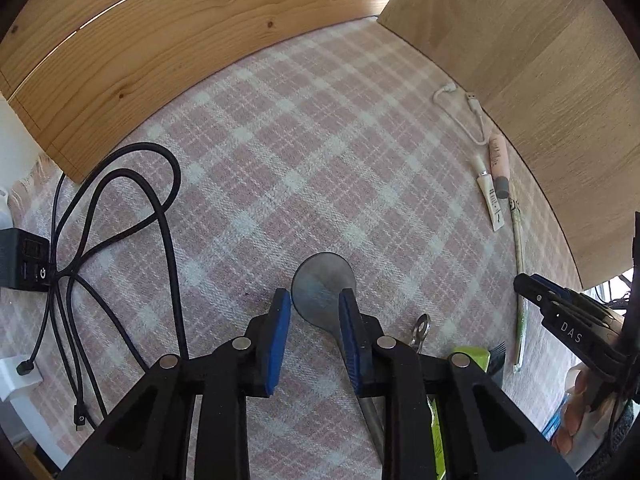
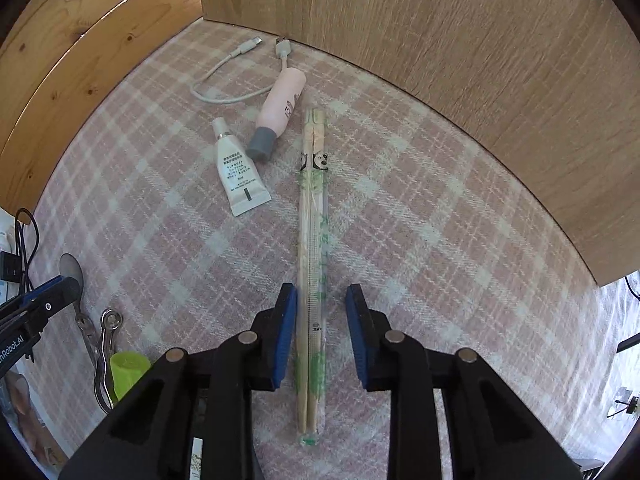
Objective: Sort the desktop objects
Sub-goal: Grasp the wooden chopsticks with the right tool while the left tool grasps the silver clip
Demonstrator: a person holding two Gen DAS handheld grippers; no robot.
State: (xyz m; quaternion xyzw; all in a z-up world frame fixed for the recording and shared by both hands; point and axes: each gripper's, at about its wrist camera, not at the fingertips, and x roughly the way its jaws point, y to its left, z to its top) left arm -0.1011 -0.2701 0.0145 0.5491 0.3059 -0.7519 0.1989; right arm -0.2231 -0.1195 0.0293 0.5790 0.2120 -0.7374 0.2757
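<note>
Pink-and-white plaid cloth [image 2: 400,208] under everything. One wrapped pair of chopsticks [image 2: 313,240] lying lengthwise between the narrow-set pads of the right gripper [image 2: 321,304], left pad touching, right pad apart. One metal spoon [image 1: 322,290], bowl between the narrow left gripper [image 1: 315,308] pads, right pad over the handle; grip unclear. Far: one white tube [image 2: 240,176], one pink bottle [image 2: 278,114], one white cable [image 2: 232,76]
</note>
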